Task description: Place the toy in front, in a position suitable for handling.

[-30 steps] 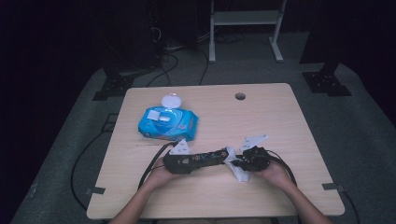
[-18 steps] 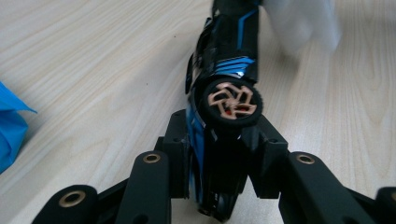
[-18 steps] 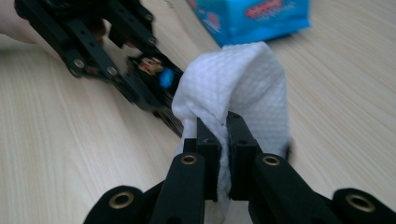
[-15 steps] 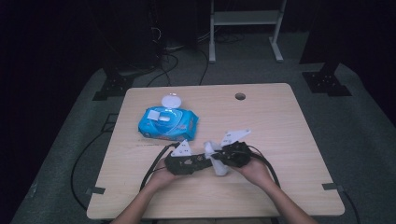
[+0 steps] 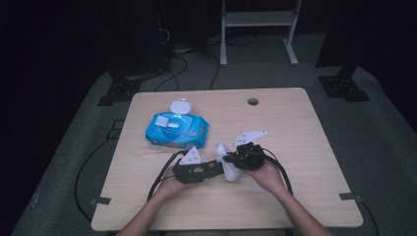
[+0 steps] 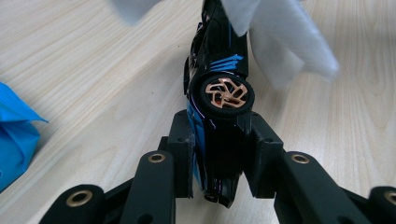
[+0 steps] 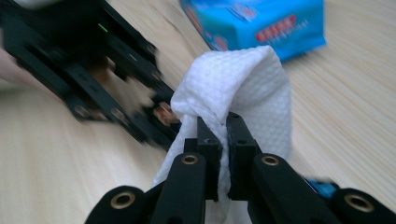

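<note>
While both hands are working near the table's front edge, the views are showing this:
High view: the left gripper [image 5: 216, 167] and right gripper [image 5: 235, 160] are meeting beside the blue wipes pack [image 5: 177, 129] on the table [image 5: 295, 128]
Left gripper view: jaws are clamping a black toy car [image 6: 219, 93] with a copper wheel, nose pointing away, the white wipe [image 6: 280, 37] hanging over its far end
Right gripper view: jaws are pinching the bunched wipe [image 7: 238, 88], left gripper [image 7: 93, 84] lying blurred behind it
</note>
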